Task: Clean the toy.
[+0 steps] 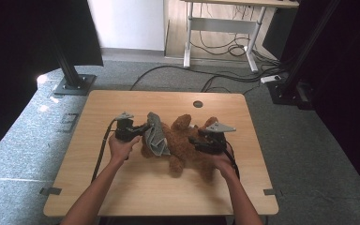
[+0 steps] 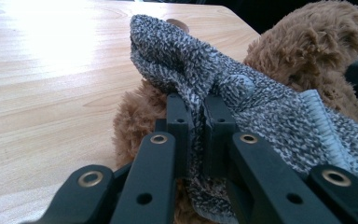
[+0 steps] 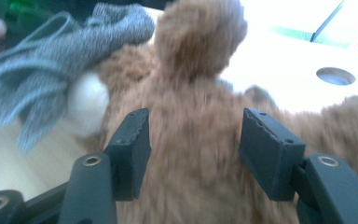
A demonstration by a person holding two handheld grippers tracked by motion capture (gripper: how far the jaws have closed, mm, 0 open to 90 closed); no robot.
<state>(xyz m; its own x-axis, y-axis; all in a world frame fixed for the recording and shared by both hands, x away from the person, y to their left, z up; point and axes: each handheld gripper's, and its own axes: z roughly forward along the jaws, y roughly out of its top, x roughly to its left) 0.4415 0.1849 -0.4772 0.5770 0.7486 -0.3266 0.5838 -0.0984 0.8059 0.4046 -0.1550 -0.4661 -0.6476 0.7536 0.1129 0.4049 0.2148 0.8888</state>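
grey knit garment (image 2: 261, 112) draped on brown teddy bear (image 1: 187, 145), mid wooden table (image 1: 122, 187) | left gripper (image 2: 196, 116) jaws pinched together on the knit | right gripper (image 3: 193, 144) jaws apart over blurred fur, seemingly not gripping

A light wooden table (image 1: 122, 187) with 1 round cable hole (image 1: 197, 104) near its far edge carries a brown teddy bear (image 1: 187, 147) lying near its middle, a grey knitted garment (image 1: 157, 136) draped over the bear's left part.
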